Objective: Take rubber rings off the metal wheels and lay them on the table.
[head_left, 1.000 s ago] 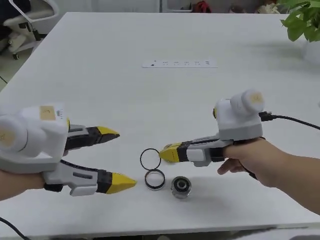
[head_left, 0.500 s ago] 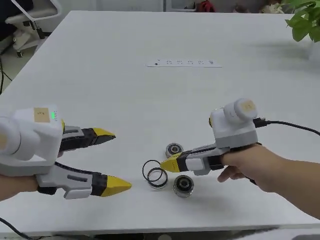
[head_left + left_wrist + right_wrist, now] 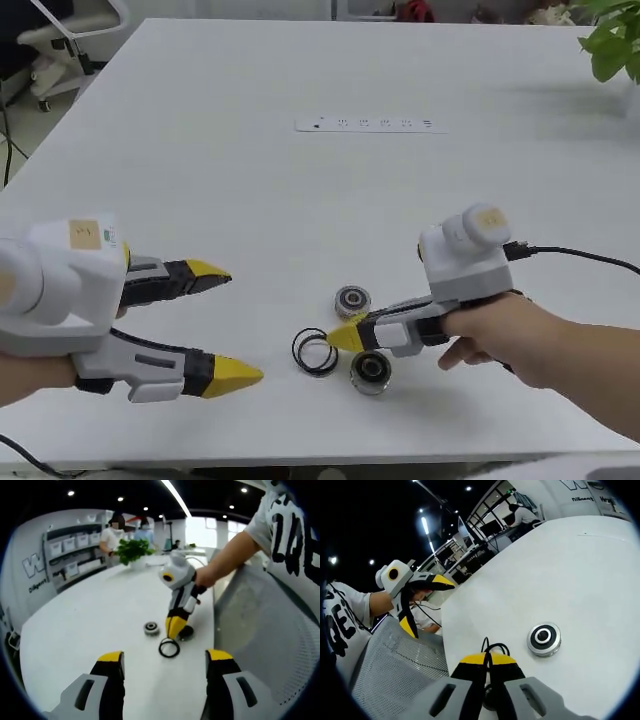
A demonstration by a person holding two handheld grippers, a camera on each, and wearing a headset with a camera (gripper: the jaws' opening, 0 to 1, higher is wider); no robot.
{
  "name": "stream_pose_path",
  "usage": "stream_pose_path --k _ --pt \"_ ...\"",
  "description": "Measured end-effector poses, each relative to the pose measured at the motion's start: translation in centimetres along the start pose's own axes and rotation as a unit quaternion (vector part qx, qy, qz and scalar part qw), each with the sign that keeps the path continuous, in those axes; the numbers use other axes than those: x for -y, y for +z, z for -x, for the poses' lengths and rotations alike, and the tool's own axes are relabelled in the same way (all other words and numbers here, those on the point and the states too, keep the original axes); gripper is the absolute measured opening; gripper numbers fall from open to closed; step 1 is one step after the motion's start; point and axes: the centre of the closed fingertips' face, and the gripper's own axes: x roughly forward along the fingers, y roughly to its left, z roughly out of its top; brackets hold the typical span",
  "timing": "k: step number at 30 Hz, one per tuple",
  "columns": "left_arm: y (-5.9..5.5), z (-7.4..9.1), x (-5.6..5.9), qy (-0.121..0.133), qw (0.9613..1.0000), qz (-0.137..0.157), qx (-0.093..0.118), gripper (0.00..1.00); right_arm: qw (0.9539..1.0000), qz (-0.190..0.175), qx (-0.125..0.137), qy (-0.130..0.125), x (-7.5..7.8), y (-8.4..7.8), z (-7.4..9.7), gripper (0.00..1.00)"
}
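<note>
On the white table (image 3: 200,150): power strip (image 3: 365,124) lies flat toward the far side, plant (image 3: 612,40) at the far right corner, office chair (image 3: 60,40) off the far left edge. Left gripper view picks up wall shelving with bins (image 3: 70,545), people standing past the plant, and grey mesh (image 3: 260,630) running along the table's near edge.

Left gripper (image 3: 225,322): front-left, jaws spread wide, nothing between them, aimed toward the rings and well apart from all the parts.

Right gripper (image 3: 345,335): gripped by a hand (image 3: 500,335), jaws pressed together tip to tip. The yellow tip sits at the right edge of the rubber rings (image 3: 315,352). Can't tell whether a ring is nipped between the tips or just touched.

Rings: two black loops, overlapping, flat on the table between the two grippers.

Far wheel (image 3: 351,298): flat on the table just beyond the right gripper's tip. Near wheel (image 3: 371,368): flat, just on the near side of that tip and beside the rings. The wheels are apart, with the closed jaws lying between them.
</note>
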Motion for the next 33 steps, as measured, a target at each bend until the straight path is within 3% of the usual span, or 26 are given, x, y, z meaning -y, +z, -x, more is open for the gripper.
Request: stream_pose_path --k 10,21,33 --pt "-0.2 -0.2 0.3 -0.004 1.0 0.0 -0.004 0.66 0.9998 0.006 -0.005 -0.019 1.1 -0.3 0.1 0.0" --pt "-0.2 -0.2 0.5 -0.005 1.0 -0.002 -0.005 0.66 0.9994 0.017 -0.012 -0.029 1.4 -0.5 0.1 0.08" --pt "0.2 -0.4 0.7 -0.01 0.9999 -0.003 -0.004 0.66 0.999 0.027 0.02 -0.03 1.0 1.5 1.5 0.16"
